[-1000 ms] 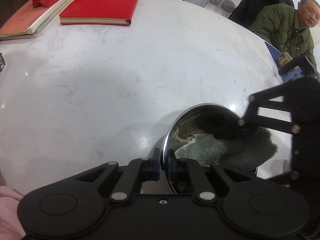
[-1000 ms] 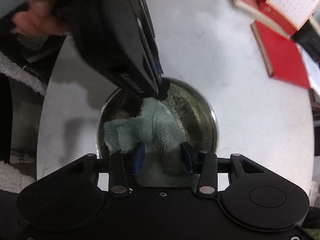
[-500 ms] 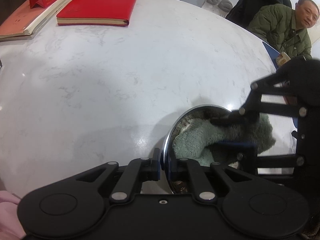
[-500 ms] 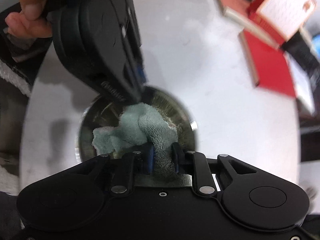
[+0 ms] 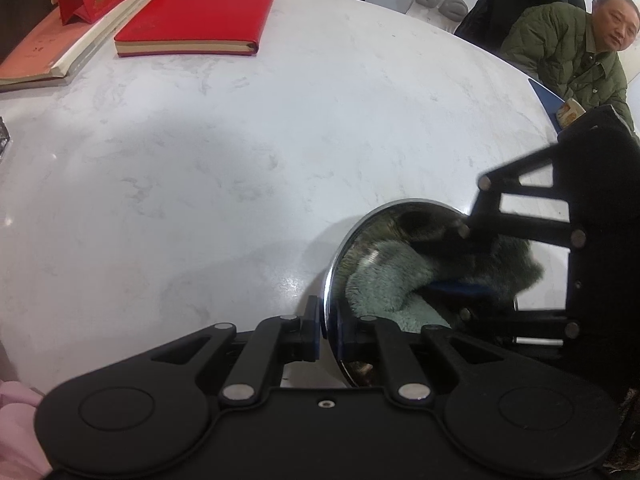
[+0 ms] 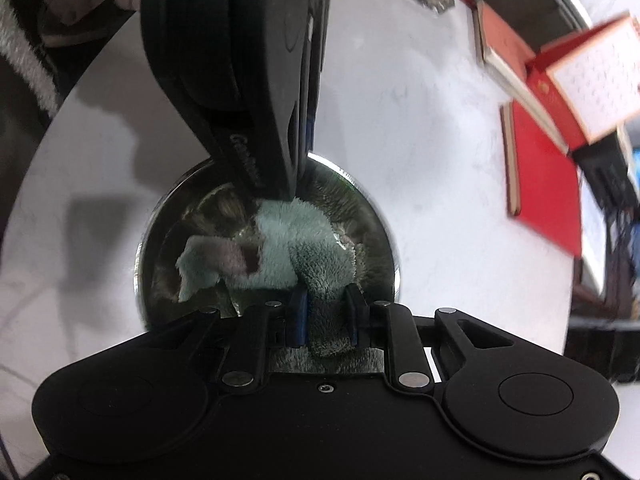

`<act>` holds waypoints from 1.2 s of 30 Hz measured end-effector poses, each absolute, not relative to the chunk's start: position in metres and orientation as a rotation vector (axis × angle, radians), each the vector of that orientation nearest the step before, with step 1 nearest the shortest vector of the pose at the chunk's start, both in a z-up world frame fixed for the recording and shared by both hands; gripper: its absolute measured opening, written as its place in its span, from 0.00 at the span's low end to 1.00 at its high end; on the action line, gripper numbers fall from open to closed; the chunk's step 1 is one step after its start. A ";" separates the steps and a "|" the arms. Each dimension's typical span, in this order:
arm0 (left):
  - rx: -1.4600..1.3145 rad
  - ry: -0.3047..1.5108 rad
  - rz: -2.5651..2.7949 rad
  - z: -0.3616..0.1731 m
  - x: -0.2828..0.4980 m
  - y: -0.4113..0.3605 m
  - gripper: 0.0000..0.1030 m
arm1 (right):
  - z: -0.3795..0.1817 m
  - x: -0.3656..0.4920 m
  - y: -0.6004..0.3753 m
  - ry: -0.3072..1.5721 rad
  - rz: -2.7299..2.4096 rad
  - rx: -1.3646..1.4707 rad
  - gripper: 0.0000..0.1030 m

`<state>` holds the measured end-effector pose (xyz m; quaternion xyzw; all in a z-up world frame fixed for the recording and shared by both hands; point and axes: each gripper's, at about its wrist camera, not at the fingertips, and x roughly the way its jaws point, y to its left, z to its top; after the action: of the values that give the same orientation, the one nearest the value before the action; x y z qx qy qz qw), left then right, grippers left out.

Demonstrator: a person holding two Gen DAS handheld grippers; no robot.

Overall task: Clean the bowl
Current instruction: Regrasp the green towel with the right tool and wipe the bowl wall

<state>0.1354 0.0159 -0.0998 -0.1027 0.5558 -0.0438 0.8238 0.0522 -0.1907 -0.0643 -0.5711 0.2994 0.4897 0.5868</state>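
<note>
Steel bowl on white marble table, rim clamped by left gripper, right gripper just closed onto green cloth inside, red book well apart, seated person only in left view, left gripper body hiding bowl's far rim in right view.

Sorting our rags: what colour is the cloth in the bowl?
Pale grey-green cloth, clearest in the right wrist view.

a: any writing you can read?
b: only pale letters on the left gripper, too cut off to spell out.
a: the red desk calendar?
b: a faint grid, unreadable.
</note>
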 end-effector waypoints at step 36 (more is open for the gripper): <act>-0.209 1.174 -0.113 -0.101 0.136 0.014 0.06 | -0.077 0.098 -0.138 0.860 1.070 -1.275 0.18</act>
<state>0.1355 0.0139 -0.1011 -0.0984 0.5525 -0.0532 0.8260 0.0982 -0.1376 -0.0769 -0.5482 0.3699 0.4600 0.5925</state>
